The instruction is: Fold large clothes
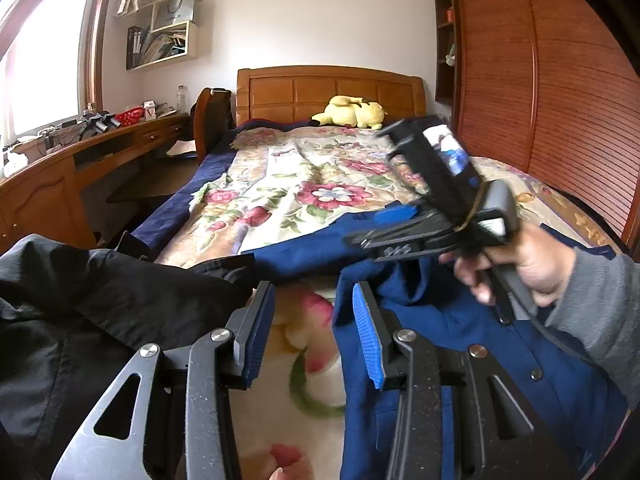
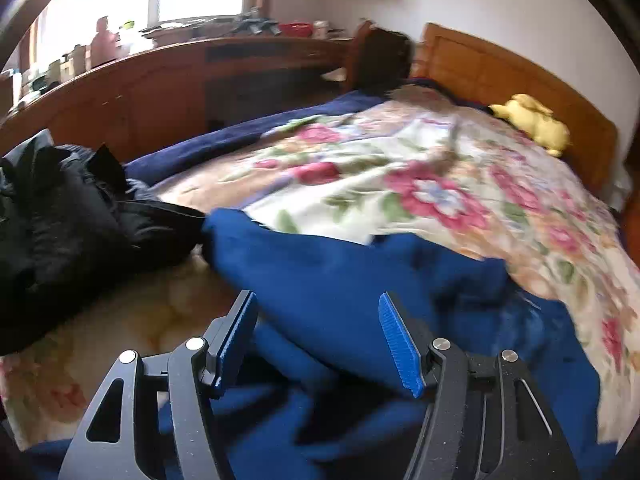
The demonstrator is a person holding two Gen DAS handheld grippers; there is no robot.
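Right now the blue garment lies crumpled at the near end of the bed, on the floral blanket; its long axis runs roughly across the bed, one end reaching toward the black jacket, the other spreading to the right edge. Its buttoned front faces up in the left wrist view. The black jacket sits heaped just beside it on the left, the two touching where the blue edge meets the dark sleeve. The left gripper hangs over the gap between both garments, jaws apart with bare blanket between them. The right gripper hovers above the blue cloth, jaws spread, nothing pinched. A hand in a grey sleeve carries it. Farther back, a yellow plush toy rests by the headboard; a desk lines the left wall.
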